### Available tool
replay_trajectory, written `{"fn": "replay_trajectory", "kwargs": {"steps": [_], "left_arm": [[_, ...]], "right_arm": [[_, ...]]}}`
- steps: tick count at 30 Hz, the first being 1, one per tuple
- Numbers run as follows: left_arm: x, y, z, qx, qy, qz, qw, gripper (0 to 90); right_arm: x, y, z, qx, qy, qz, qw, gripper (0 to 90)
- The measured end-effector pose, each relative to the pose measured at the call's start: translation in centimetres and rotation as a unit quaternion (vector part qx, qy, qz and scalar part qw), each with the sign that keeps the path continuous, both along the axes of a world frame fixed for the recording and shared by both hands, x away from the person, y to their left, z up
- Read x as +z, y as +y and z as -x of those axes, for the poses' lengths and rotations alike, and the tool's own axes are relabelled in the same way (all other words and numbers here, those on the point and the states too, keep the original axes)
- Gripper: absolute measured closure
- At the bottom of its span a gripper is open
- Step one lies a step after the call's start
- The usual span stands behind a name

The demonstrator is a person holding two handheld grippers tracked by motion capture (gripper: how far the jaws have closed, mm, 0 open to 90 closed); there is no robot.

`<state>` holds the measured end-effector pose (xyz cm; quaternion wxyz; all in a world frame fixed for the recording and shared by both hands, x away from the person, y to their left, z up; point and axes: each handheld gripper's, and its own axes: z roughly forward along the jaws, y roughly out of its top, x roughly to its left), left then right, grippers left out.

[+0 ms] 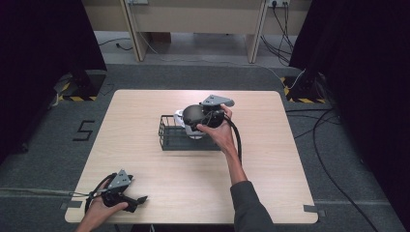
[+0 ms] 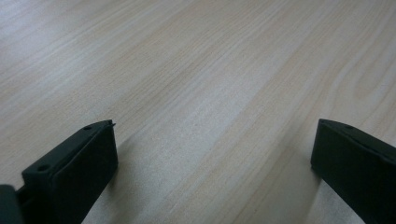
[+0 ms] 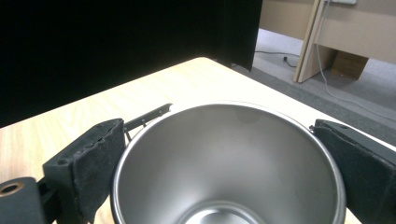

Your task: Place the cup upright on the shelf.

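A stainless steel cup with an empty inside sits between the jaws of my right gripper, which press on its rim from both sides. From above, the right gripper holds the pale cup over the right part of a black wire basket at the table's middle. A black bar of the basket shows behind the left jaw. My left gripper rests low at the table's near left corner. It is open, with bare wood between the jaws of the left gripper.
The light wooden table stands on a grey floor. Black curtains hang at both sides, and cables run over the floor at the right. The right gripper's cable trails along the forearm.
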<state>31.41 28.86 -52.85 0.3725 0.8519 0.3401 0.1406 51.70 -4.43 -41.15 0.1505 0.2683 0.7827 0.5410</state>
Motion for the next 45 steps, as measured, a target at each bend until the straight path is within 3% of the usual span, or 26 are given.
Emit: {"fn": "replay_trajectory", "kwargs": {"steps": [1,2,3,5,8,26,45], "left_arm": [[0.0,0.0,0.0,0.0,0.0,0.0,1.0,0.0],[0.0,0.0,0.0,0.0,0.0,0.0,1.0,0.0],[0.0,0.0,0.0,0.0,0.0,0.0,1.0,0.0],[0.0,0.0,0.0,0.0,0.0,0.0,1.0,0.0],[0.0,0.0,0.0,0.0,0.0,0.0,1.0,0.0],[0.0,0.0,0.0,-0.001,0.0,0.0,1.0,0.0],[0.0,0.0,0.0,-0.001,0.0,-0.001,1.0,0.0]], "right_arm": [[0.1,-0.1,0.1,-0.001,0.0,-0.022,0.9998,11.8],[0.1,-0.1,0.1,-0.001,0.0,-0.022,0.9998,11.8],[0.6,-0.3,0.2,-0.008,-0.01,-0.04,0.9991,16.2],[0.8,-0.4,0.2,-0.007,-0.009,-0.047,0.9988,14.5],[1.1,-0.6,0.4,-0.012,-0.013,-0.038,0.9991,15.1],[1.4,-2.2,1.5,-0.026,-0.013,-0.04,0.9988,15.1],[1.7,-4.1,4.1,-0.025,-0.013,-0.041,0.9987,15.1]]}}
